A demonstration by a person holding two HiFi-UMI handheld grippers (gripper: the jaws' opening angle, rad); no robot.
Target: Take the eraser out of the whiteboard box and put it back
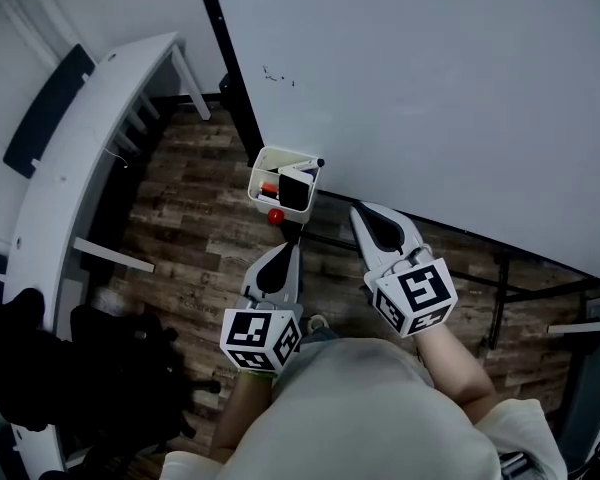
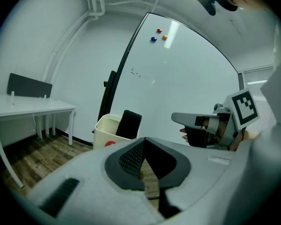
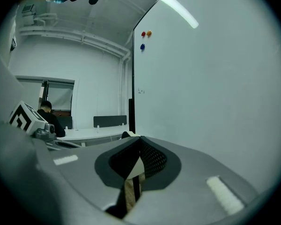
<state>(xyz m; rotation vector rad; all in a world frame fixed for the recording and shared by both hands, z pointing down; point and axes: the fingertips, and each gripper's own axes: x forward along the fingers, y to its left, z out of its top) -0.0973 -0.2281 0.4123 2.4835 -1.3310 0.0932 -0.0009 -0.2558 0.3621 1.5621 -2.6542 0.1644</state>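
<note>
Broad whiteboard (image 1: 430, 88) across the upper right of the head view, dark frame (image 1: 225, 68) down its left edge. Below it, both grippers side by side over the wood floor (image 1: 180, 218), aimed roughly level toward the board's lower corner. Left gripper (image 1: 291, 250) shut, tips together, nothing held, only floor showing through the gap behind the pads. Right gripper (image 1: 359, 212) likewise shut and empty, its point close to the board's bottom edge. White box (image 1: 263, 165) hung at the foot of the frame, open at the top, a few pens inside. Black eraser (image 1: 296, 190) in the box, not yet taken out, standing on end at the side nearer the board. Long axis up and down with a slight lean, top end above the rim and free to pinch. From the left gripper, close ahead but clear of the tips. In the left gripper view, box (image 2: 104, 127) and eraser (image 2: 129, 123) just left of the line of the jaws. From the right gripper, ahead and off to the left, across its aim. Both about equally near, the left probably better lined up. Either way, jaws to be opened first, then closed across the eraser's thin faces above the rim. Small red magnet (image 1: 275, 215) on the box's near face, just ahead of the left tips, best avoided.
</note>
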